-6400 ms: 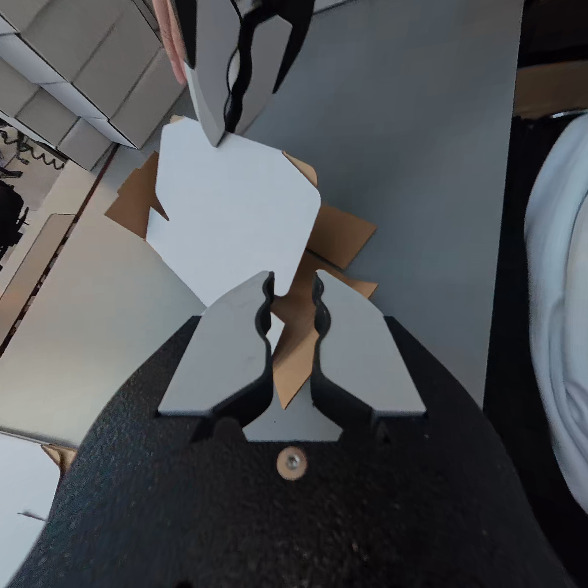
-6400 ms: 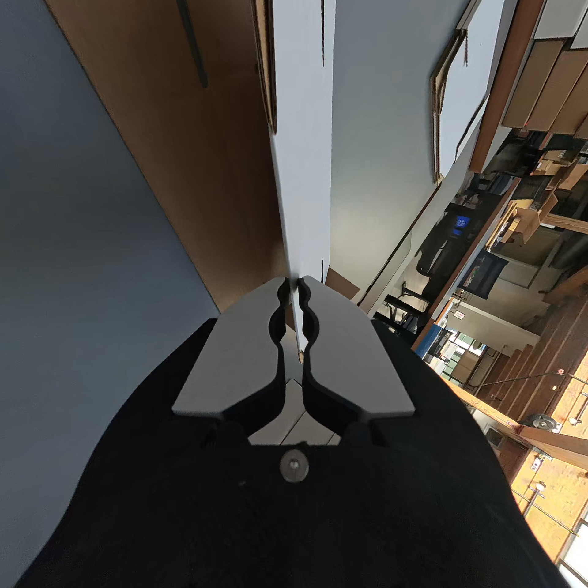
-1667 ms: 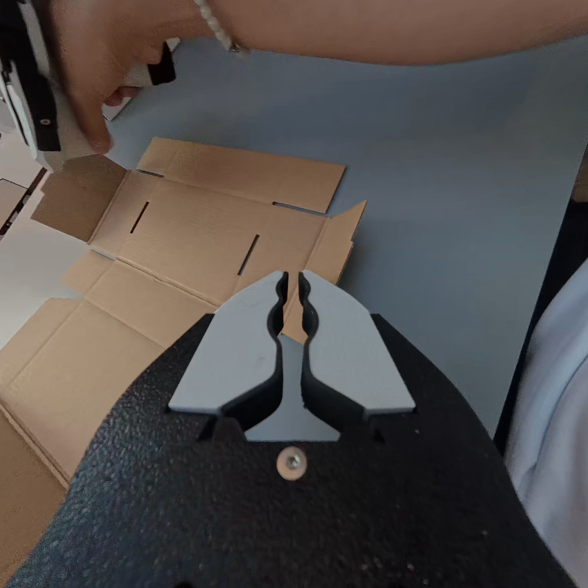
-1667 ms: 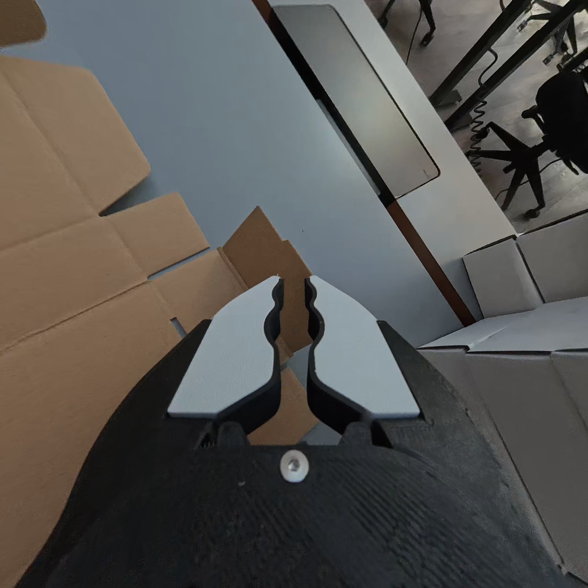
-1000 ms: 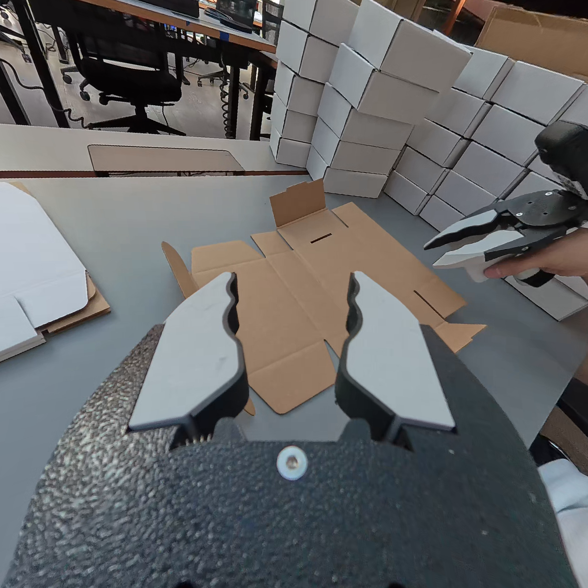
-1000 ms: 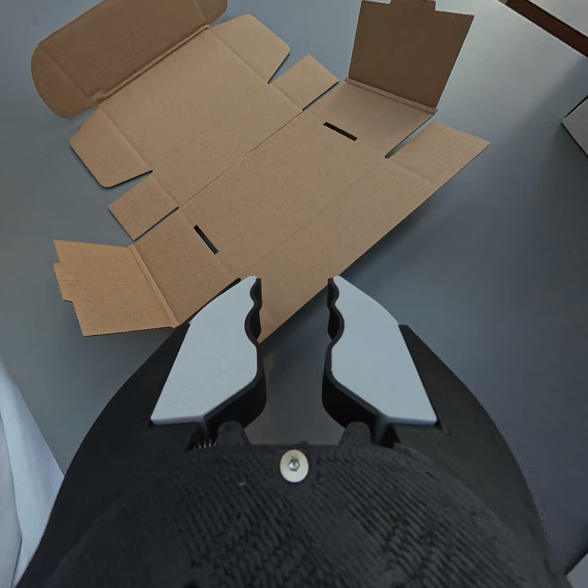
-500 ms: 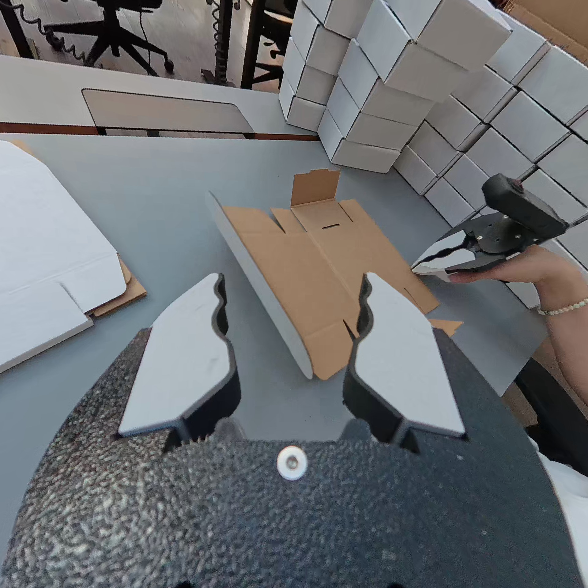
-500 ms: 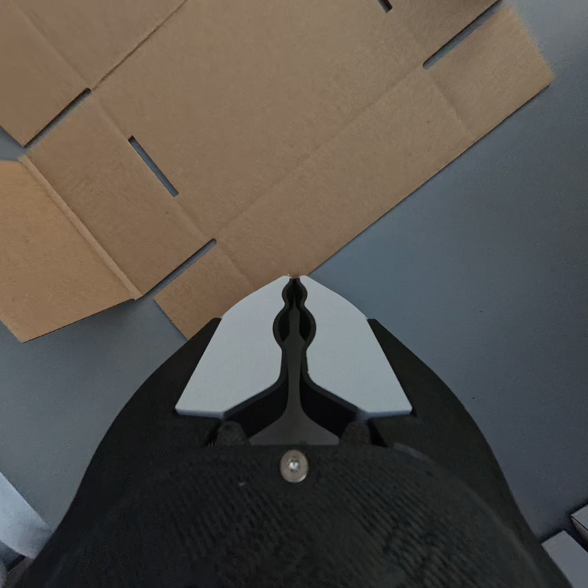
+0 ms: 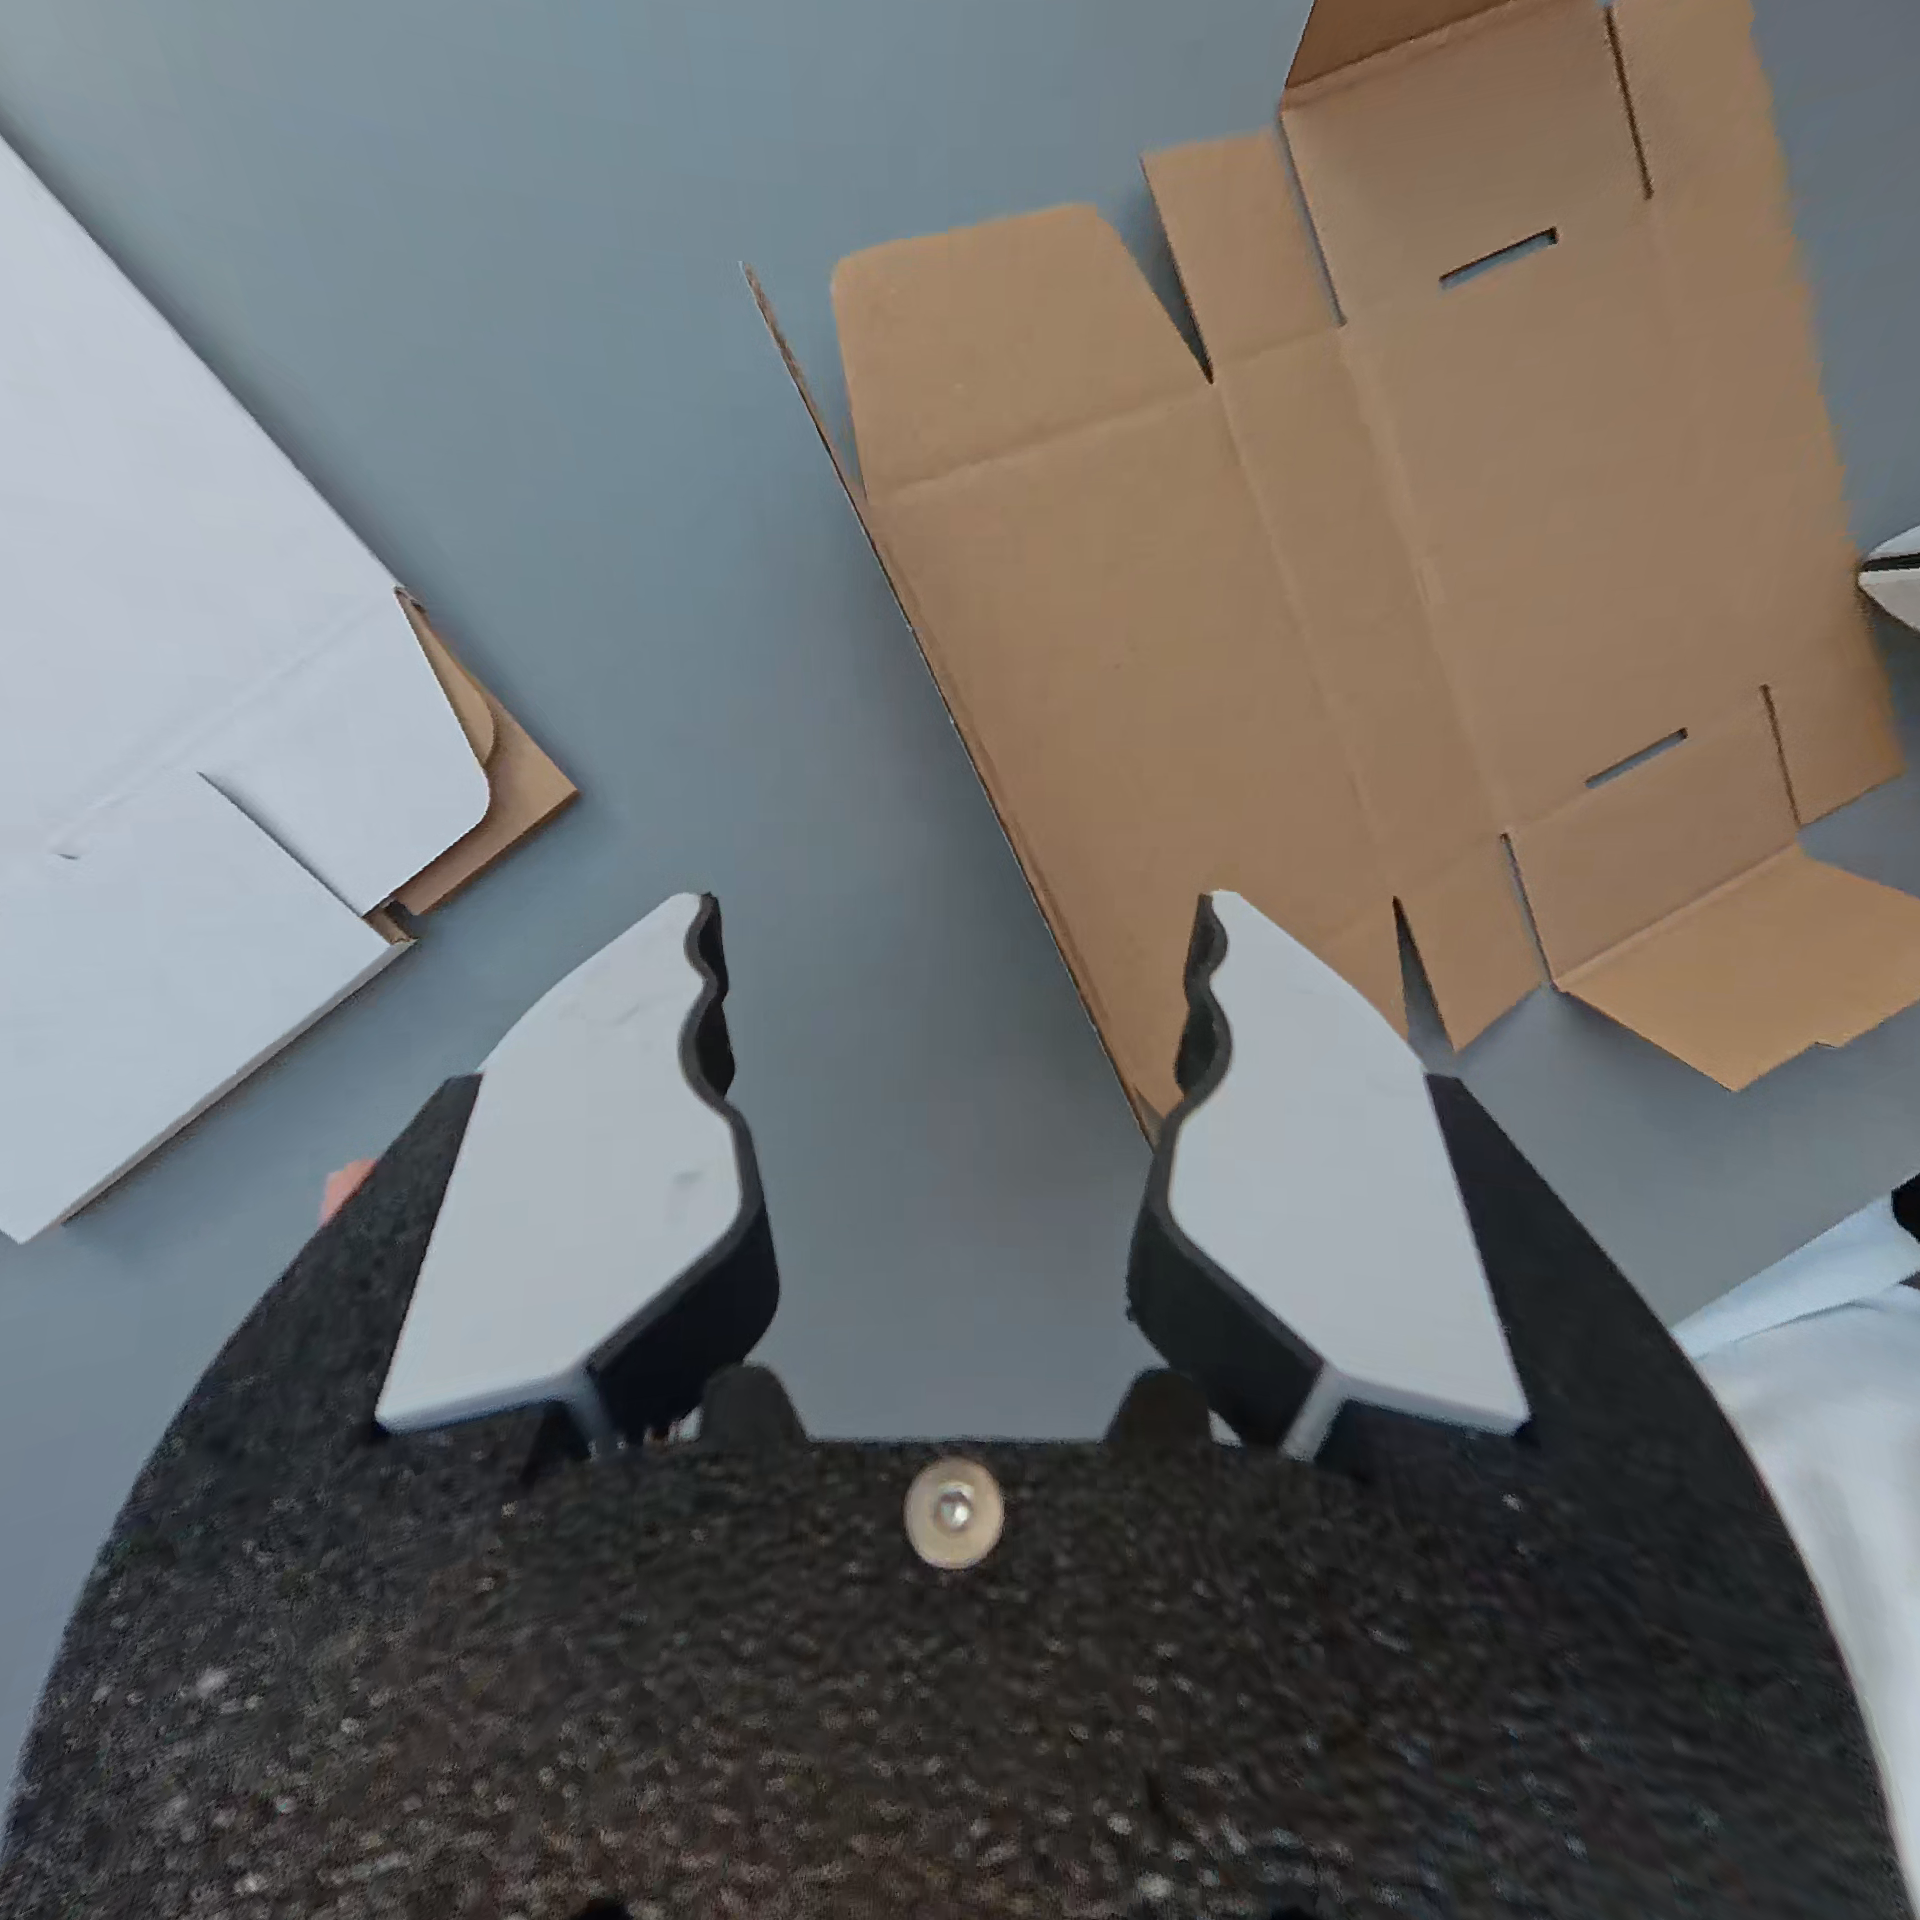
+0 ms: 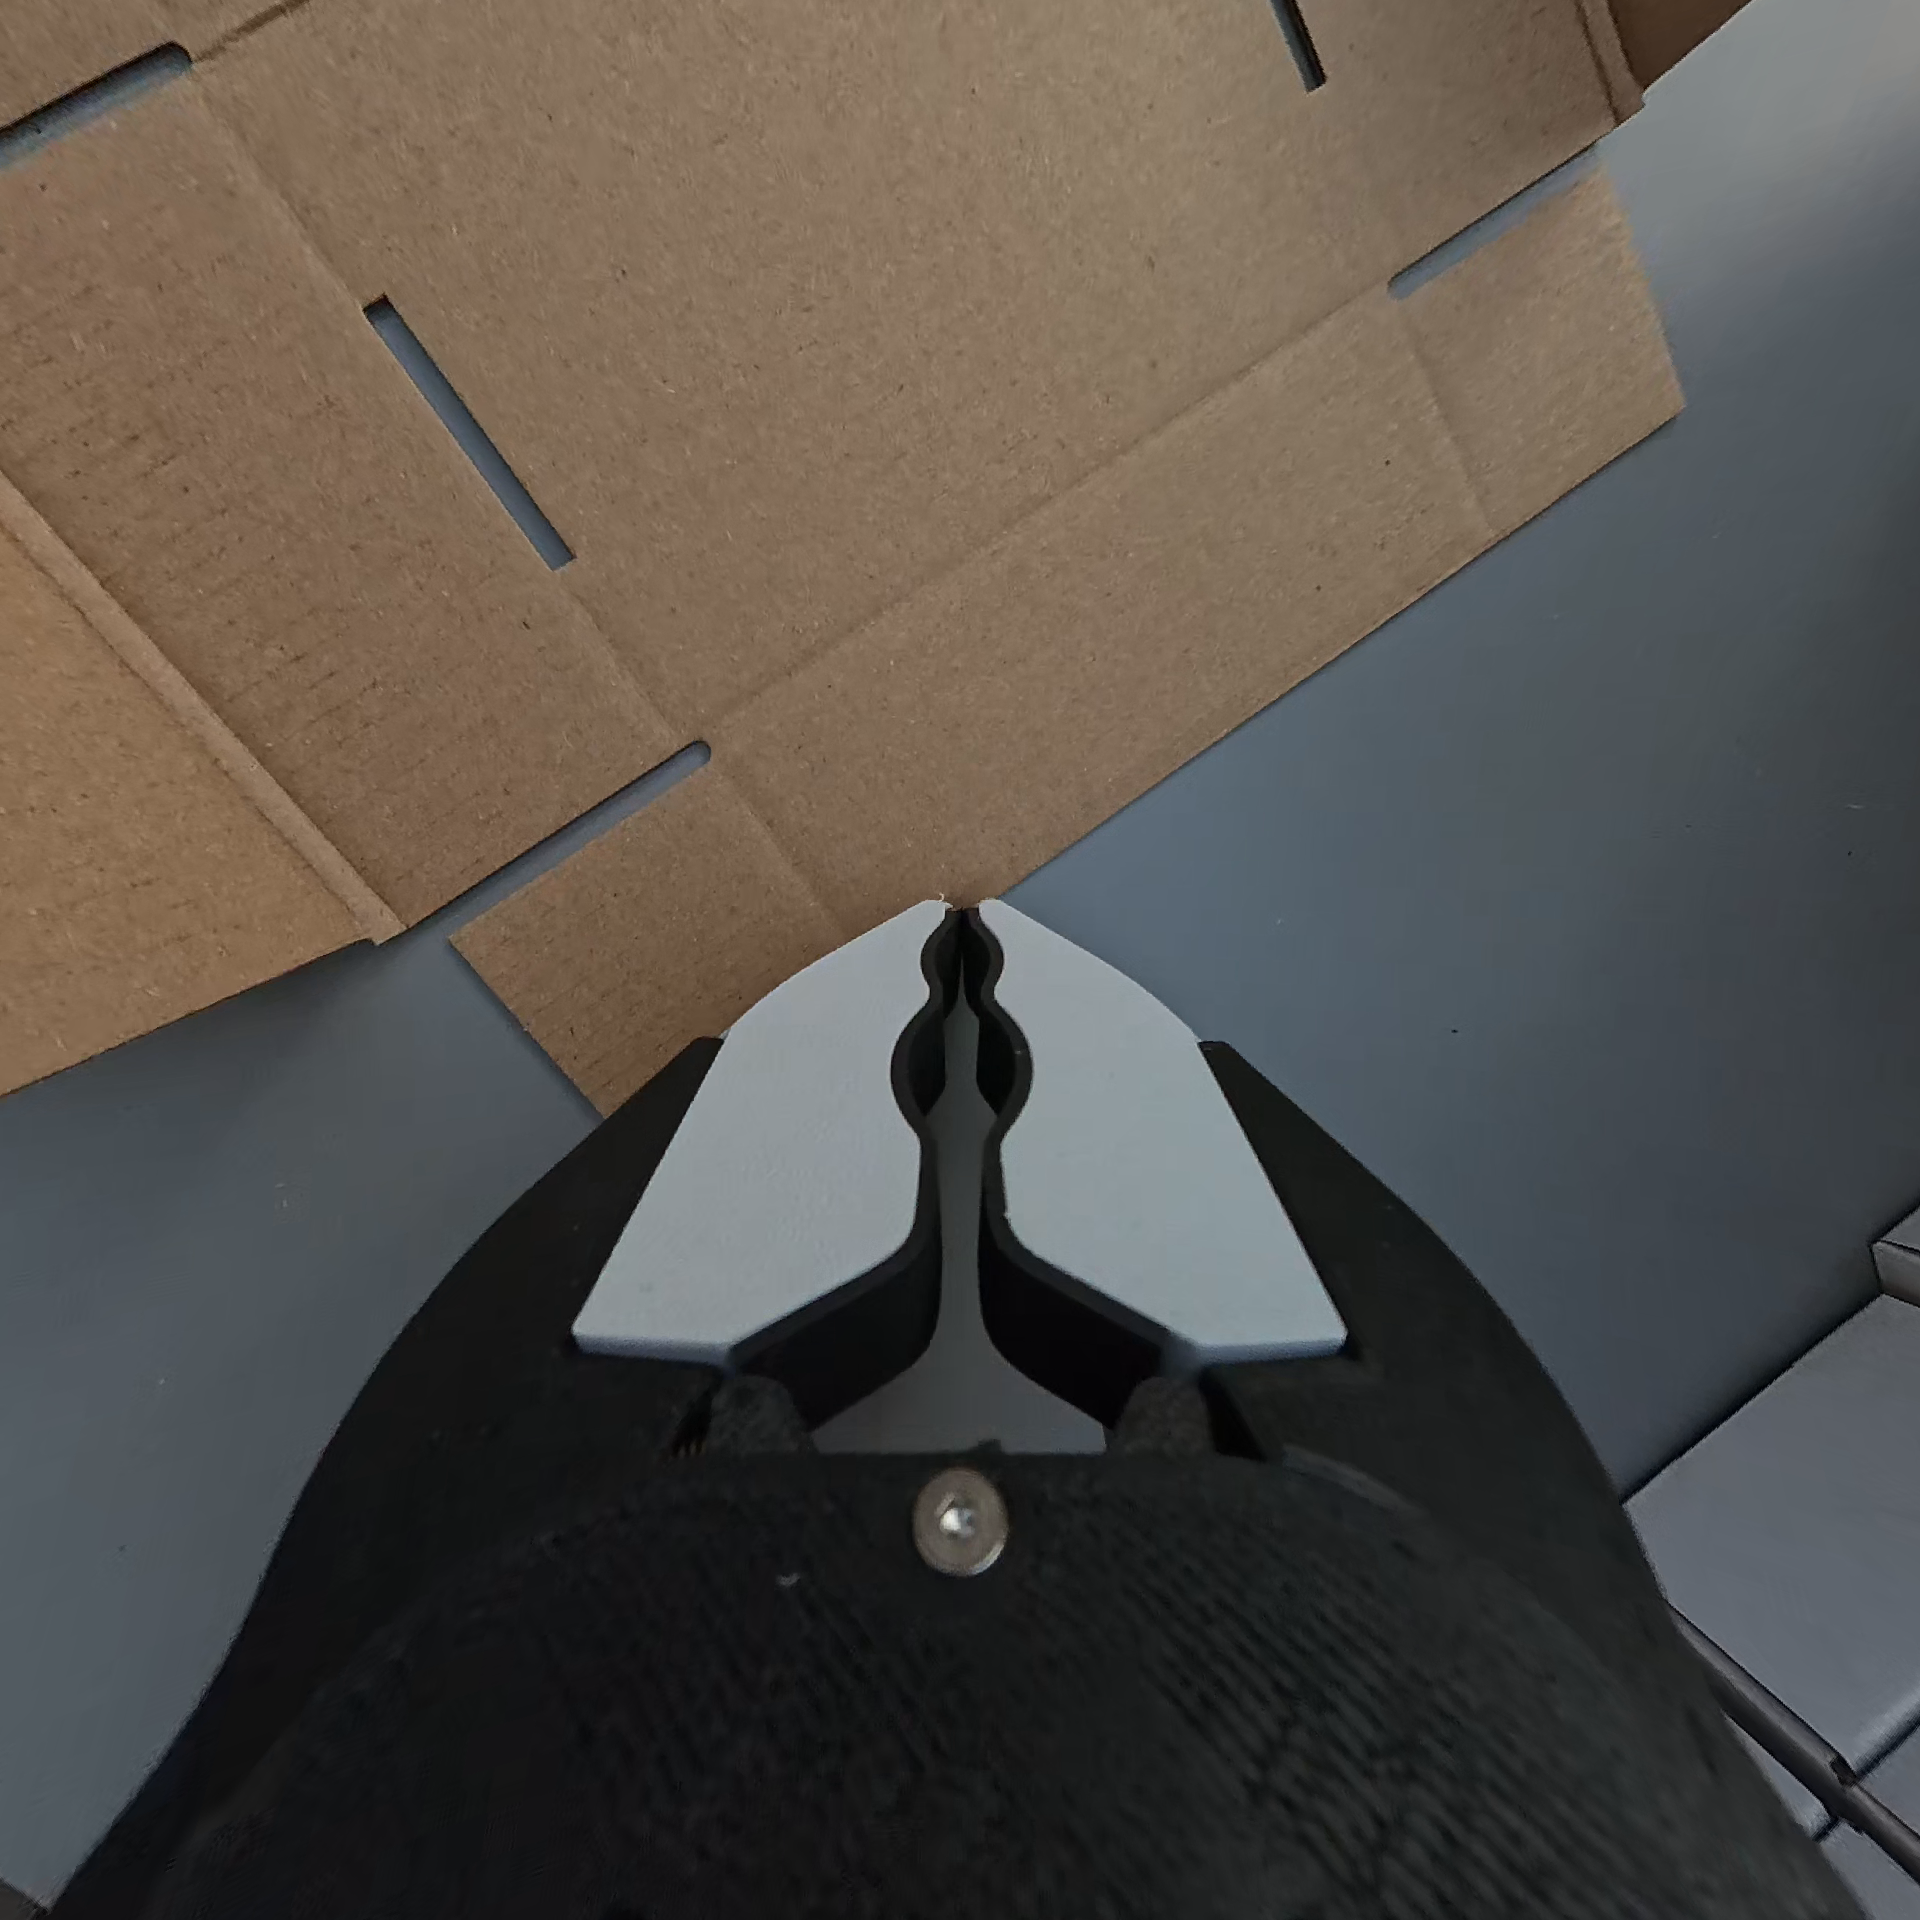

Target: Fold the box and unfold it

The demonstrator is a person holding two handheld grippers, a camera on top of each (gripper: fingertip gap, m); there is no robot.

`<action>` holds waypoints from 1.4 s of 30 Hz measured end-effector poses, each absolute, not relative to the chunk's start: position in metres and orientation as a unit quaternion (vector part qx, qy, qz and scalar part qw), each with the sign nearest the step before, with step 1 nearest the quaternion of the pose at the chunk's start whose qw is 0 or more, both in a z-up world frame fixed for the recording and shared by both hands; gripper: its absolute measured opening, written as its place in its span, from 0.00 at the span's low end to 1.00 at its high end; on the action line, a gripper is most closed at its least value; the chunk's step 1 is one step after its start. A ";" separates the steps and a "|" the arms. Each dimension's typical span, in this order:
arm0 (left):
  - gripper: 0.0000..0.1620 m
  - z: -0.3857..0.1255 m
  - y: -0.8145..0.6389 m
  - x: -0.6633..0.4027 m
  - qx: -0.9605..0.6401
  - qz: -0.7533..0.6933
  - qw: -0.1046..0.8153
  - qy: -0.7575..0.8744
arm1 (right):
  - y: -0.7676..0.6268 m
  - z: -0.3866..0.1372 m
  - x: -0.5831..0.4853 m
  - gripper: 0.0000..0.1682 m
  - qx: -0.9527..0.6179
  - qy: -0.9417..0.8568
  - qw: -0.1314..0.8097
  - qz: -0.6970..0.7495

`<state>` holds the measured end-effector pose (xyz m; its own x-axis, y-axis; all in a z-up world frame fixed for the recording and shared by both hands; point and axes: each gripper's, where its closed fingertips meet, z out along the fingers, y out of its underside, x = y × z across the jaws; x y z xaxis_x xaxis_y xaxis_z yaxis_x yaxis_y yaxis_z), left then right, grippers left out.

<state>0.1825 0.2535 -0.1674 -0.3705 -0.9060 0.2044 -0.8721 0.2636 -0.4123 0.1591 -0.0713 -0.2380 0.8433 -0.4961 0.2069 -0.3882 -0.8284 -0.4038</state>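
The right gripper [image 10: 958, 912] is pressing its fingers [image 10: 821, 1132] together at the lower edge of the flattened box [image 10: 790, 416], which is lying brown-side-up across the upper frame on the grey worktop [image 10: 1507, 883].

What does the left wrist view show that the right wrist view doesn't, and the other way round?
Only the left wrist view shows the open left gripper, a stack of white flattened boxes beside it, and the brown box's raised long panel. Only the right wrist view shows the right gripper shut, its tips at the box's edge, and white boxes at lower right. Both show the unfolded brown box on the grey table.
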 end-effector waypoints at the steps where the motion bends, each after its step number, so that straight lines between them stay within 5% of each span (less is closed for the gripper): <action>1: 0.52 -0.172 0.249 0.183 -0.559 -0.226 0.020 0.798 | -0.071 -0.238 0.159 0.00 -0.943 0.234 0.177 -0.156; 9: 0.48 -0.216 0.216 0.170 -0.551 -0.171 -0.093 0.812 | -0.072 -0.238 0.159 0.00 -0.936 0.239 0.205 -0.159; 12: 0.32 -0.221 0.205 0.156 -0.541 -0.193 -0.153 0.804 | -0.071 -0.238 0.159 0.00 -0.936 0.237 0.211 -0.155; 19: 0.04 -0.184 0.193 0.141 -0.484 -0.428 -0.307 0.699 | -0.069 -0.238 0.155 0.00 -0.936 0.232 0.246 -0.095; 24: 0.02 -0.162 0.199 0.124 -0.438 -0.566 -0.374 0.589 | -0.062 -0.232 0.156 0.00 -0.919 0.256 0.300 -0.015; 26: 0.01 -0.172 0.205 0.123 -0.454 -0.574 -0.345 0.588 | -0.059 -0.222 0.158 0.01 -0.907 0.264 0.328 0.005; 34: 0.01 -0.154 0.233 0.136 -0.497 -0.646 -0.235 0.529 | -0.059 -0.115 0.187 0.30 -0.778 0.308 0.539 0.097; 42: 0.01 -0.128 0.210 0.115 -0.458 -0.715 -0.233 0.475 | -0.037 -0.080 0.207 0.30 -0.782 0.286 0.531 0.155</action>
<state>0.1154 0.2096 -0.1277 -0.4730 -0.1022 0.8751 -0.7675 -0.4400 -0.4662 0.2067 -0.0373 -0.0797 0.7878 -0.2833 -0.5470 -0.6129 -0.2718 -0.7420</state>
